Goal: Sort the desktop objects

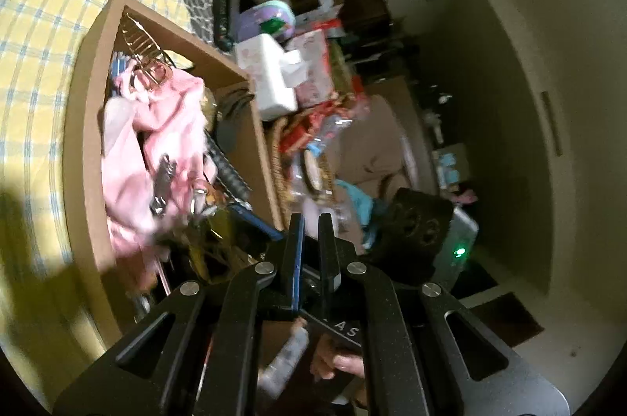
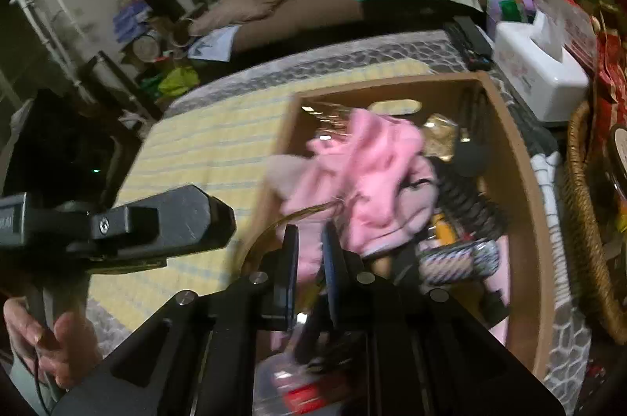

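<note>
Readable text: only partial "AS" on black part below left gripper [image 1: 312, 251]. Left gripper fingers nearly together, narrow gap, nothing visibly held. Right gripper [image 2: 310, 255] same, narrow gap; cannot tell if gripping anything, view blurred. Cardboard box [image 2: 521, 157] on yellow-checked cloth surface [image 2: 203, 149], holds crumpled pink fabric [image 2: 364, 173], spiral notebook [image 1: 231, 169], metal nail clippers [image 1: 162, 184]. White tissue box [image 2: 537, 71] far right, wicker basket [image 2: 584, 204] right of box.
</note>
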`<state>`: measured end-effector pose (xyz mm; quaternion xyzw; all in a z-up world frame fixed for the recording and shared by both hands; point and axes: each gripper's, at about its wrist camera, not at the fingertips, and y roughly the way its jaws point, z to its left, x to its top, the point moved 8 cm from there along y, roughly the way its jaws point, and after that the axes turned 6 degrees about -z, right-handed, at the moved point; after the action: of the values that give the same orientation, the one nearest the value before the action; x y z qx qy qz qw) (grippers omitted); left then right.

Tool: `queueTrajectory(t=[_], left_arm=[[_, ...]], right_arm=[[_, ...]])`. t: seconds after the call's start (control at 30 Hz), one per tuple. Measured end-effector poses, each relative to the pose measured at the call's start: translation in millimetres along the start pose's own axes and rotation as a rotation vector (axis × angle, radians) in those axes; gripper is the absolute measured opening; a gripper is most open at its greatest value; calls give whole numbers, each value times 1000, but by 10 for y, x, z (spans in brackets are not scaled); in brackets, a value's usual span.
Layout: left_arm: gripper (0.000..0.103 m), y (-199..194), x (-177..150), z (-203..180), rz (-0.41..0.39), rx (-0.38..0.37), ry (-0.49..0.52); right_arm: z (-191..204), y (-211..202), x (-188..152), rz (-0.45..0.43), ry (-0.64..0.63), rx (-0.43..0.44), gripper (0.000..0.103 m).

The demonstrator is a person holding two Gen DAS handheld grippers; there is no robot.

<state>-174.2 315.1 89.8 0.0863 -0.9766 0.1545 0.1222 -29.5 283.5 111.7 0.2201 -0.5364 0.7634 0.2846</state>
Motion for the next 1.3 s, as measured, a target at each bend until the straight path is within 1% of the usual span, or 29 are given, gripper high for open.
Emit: queueTrajectory(t=[0.17, 0.23, 0.27, 0.3, 0.37, 0.5, 0.53, 0.57, 0.6, 0.63, 0.7, 0.73, 0.77, 0.8, 0.83, 0.87, 0.93, 0.97, 1.1, 1.17, 1.23, 1.3], left_arm=[[5, 59, 54, 261, 4, 145, 36], [5, 26, 46, 362, 6, 201, 56], [6, -1, 29, 424, 10, 246, 76], [7, -70, 3, 471, 13, 268, 90], [12, -122, -32, 532, 14, 304, 110], [13, -214, -135, 543, 14, 361, 143], [17, -241, -148, 530, 15, 371, 151], [24, -261, -180, 511, 15, 386, 165], [29, -282, -198, 493, 13, 399, 176], [35, -318, -228, 476, 10, 416, 190], [40, -356, -299, 438, 12, 447, 217], [44, -374, -331, 424, 14, 466, 228], [51, -399, -370, 409, 13, 487, 241], [55, -422, -391, 400, 10, 507, 251], [62, -452, -423, 388, 7, 525, 262], [65, -494, -466, 367, 3, 542, 272], [67, -555, -504, 340, -2, 551, 277], [74, -601, -535, 325, -5, 558, 278], [91, -781, -613, 266, -28, 580, 280], [103, -872, -658, 229, -37, 588, 285], [103, -955, -703, 193, -43, 597, 292], [103, -1046, -747, 164, -47, 616, 301]], right_arm=[[-235, 206, 67, 40, -9, -55, 14], [-265, 209, 81, 30, 10, -39, 14], [-269, 209, 83, 26, 16, -39, 14], [-272, 203, 80, 21, 18, -39, 14], [-272, 180, 35, 24, 19, -46, 16], [-227, 107, -28, 30, 21, -59, 18], [-216, 82, -33, 29, 17, -65, 19], [-204, 54, -41, 29, 11, -72, 23], [-184, 13, -50, 28, 3, -82, 26], [-169, -21, -61, 27, -5, -92, 31], [-129, -100, -90, 24, -23, -112, 35], [-111, -128, -103, 23, -29, -122, 38], [-94, -165, -121, 21, -37, -133, 43], [-82, -199, -139, 16, -44, -146, 47], [-68, -241, -161, 10, -48, -157, 58], [-59, -270, -179, 5, -51, -163, 68], [-30, -347, -214, -7, -56, -176, 76], [-18, -381, -226, -11, -58, -182, 82], [52, -515, -271, -21, -62, -193, 92], [92, -586, -283, -31, -62, -196, 99], [144, -645, -290, -42, -60, -192, 102], [209, -698, -312, -45, -57, -187, 103]])
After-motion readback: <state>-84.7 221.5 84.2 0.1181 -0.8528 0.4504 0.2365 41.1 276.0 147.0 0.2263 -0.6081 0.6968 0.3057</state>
